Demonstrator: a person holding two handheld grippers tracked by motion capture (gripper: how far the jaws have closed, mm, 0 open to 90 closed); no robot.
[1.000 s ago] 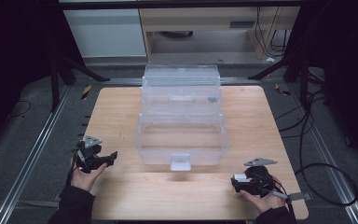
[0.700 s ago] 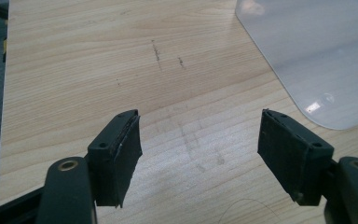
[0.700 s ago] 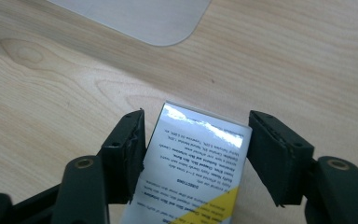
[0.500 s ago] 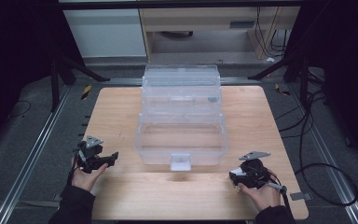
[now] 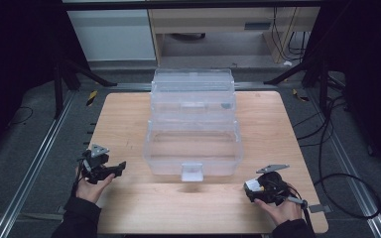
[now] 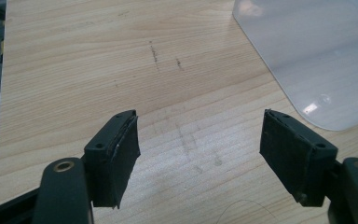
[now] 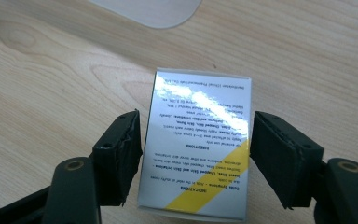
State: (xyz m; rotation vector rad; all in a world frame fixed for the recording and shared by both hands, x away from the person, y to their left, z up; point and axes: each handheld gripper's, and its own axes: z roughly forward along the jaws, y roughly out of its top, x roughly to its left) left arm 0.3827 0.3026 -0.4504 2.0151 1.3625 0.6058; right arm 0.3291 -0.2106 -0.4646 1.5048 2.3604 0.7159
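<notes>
Dark surroundings frame a pale wooden table [image 5: 129, 114] on a grey floor with metal rails, a white cabinet and a desk behind it. At the table's middle stands a clear plastic tiered box [image 5: 193, 124], spread open in three stepped levels that rise toward the far side (a small latch tab hangs at its near wall). Its levels look bare, though the see-through walls and reflections leave small contents hard to rule out.

Left gripper [image 5: 110, 170]: held near the table's left edge, well apart from the box, pointing toward it. In the left gripper view its jaws stand wide apart over bare wood, with nothing between them; a rounded corner of the box [image 6: 317, 60] lies ahead to the right.

Right gripper [image 5: 249, 187]: held near the table's near right corner, in front of the box's right end. In the right gripper view a small carton [image 7: 198, 144], white with printed text and a yellow diagonal stripe, lies flat on the wood between the jaws. A narrow gap shows between each pad and the carton's sides, so the jaws are apart and not pressing; they have just been opening. The carton is outside the box, near its front.
</notes>
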